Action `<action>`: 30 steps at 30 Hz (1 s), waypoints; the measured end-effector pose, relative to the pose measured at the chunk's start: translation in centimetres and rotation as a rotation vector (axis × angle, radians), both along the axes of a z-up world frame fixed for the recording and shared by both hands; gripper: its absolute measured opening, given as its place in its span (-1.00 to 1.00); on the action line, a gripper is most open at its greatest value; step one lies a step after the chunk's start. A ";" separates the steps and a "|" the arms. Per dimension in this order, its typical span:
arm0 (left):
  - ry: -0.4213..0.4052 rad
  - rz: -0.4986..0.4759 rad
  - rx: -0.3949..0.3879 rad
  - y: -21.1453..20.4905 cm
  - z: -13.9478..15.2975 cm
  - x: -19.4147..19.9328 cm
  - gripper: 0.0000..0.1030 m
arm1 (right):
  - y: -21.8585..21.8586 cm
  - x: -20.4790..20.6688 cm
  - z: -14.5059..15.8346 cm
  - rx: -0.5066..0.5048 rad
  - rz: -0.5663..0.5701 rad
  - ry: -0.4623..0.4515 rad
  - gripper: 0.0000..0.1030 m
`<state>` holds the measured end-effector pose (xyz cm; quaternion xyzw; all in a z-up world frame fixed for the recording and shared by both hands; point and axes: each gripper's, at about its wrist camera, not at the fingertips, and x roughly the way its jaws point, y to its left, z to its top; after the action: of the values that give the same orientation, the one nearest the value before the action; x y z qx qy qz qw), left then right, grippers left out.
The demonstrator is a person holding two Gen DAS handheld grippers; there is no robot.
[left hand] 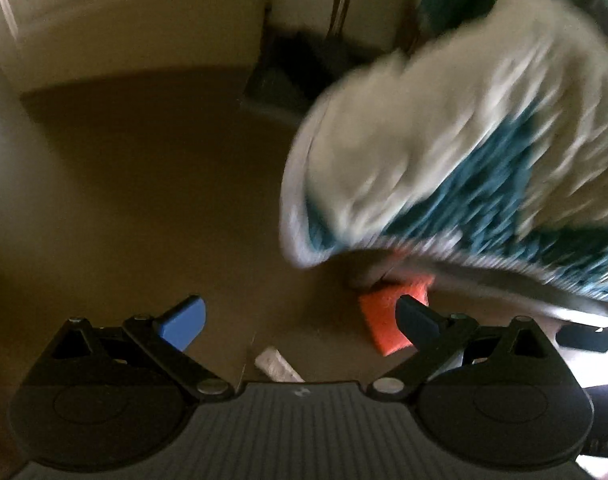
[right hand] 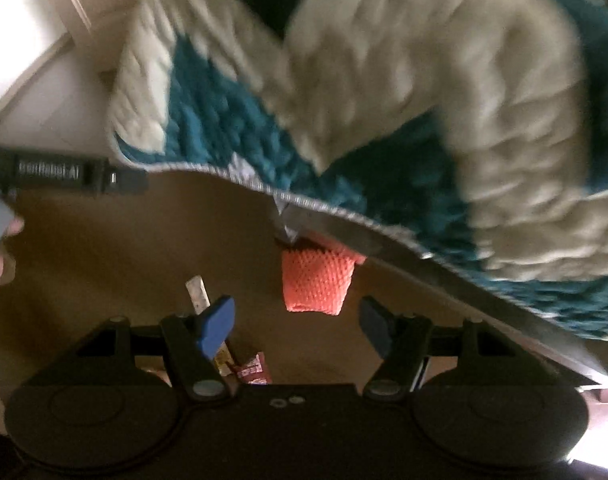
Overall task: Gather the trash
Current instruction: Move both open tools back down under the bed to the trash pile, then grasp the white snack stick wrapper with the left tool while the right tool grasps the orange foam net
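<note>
An orange foam net sleeve (left hand: 388, 320) lies on the brown floor, partly under the edge of a teal and cream shaggy rug (left hand: 464, 148); it also shows in the right wrist view (right hand: 316, 284) under the rug (right hand: 384, 120). A white paper scrap (left hand: 276, 364) lies near my left gripper (left hand: 300, 320), which is open and empty. It shows in the right wrist view as a white scrap (right hand: 198, 290). A red wrapper (right hand: 254, 370) and a yellow wrapper (right hand: 224, 358) lie below my right gripper (right hand: 298, 326), which is open and empty just short of the orange sleeve. The rug is blurred and looks lifted or folded.
A pale door or cabinet (left hand: 124, 16) stands at the far side. A dark dustpan with a pole (left hand: 288, 72) stands by the wall. The left gripper's body (right hand: 64, 170) and a hand show at the left in the right wrist view.
</note>
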<state>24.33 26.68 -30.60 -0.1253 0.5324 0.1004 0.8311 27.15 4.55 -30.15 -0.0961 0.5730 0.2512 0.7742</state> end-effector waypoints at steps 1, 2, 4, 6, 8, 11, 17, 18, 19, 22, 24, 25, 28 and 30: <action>0.021 0.003 -0.007 0.1 -1.4 0.0 0.98 | 0.5 0.2 -1.3 -0.011 -0.002 0.008 0.33; 0.041 0.008 -0.014 0.1 -2.9 0.0 0.98 | 0.9 0.5 -2.5 -0.021 -0.004 0.018 0.33; 0.074 0.023 -0.039 0.3 -5.4 0.0 0.98 | 1.7 0.9 -5.1 -0.047 0.000 0.042 0.33; 0.115 0.046 -0.058 0.5 -8.1 -0.2 0.98 | 2.2 1.2 -7.4 -0.069 0.013 0.060 0.32; 0.146 0.059 -0.073 0.7 -10.2 -0.4 0.98 | 2.7 1.6 -9.3 -0.088 0.013 0.067 0.32; 0.196 0.086 -0.081 0.8 -13.2 -0.5 0.96 | 3.1 2.2 -12.1 -0.094 -0.020 0.079 0.32; 0.251 0.129 -0.120 0.5 -17.3 -0.8 0.96 | 3.5 3.5 -16.0 -0.112 -0.093 0.077 0.33; 0.258 0.128 -0.125 0.3 -17.7 -0.8 0.95 | 3.6 3.6 -16.5 -0.120 -0.104 0.073 0.32; 0.264 0.124 -0.125 0.1 -18.1 -0.8 0.91 | 3.6 3.8 -17.1 -0.123 -0.116 0.074 0.32; 0.279 0.114 -0.122 -0.3 -19.0 -0.9 0.87 | 3.7 4.1 -18.3 -0.139 -0.148 0.070 0.32; 0.284 0.111 -0.131 -0.3 -19.4 -0.8 0.76 | 3.8 4.1 -19.1 -0.148 -0.146 0.074 0.32; 0.289 0.110 -0.133 -0.4 -19.6 -0.7 0.68 | 3.9 4.2 -19.5 -0.156 -0.143 0.075 0.30; 0.312 0.115 -0.135 -0.5 -20.5 -0.5 0.40 | 3.9 4.2 -20.0 -0.165 -0.138 0.071 0.27; 0.323 0.112 -0.141 -0.6 -20.9 -0.4 0.25 | 3.9 4.3 -20.2 -0.172 -0.139 0.071 0.27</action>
<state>23.88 26.06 -51.52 -0.1951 0.6568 0.1276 0.7172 31.41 8.43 -50.37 -0.1130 0.6248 0.1500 0.7579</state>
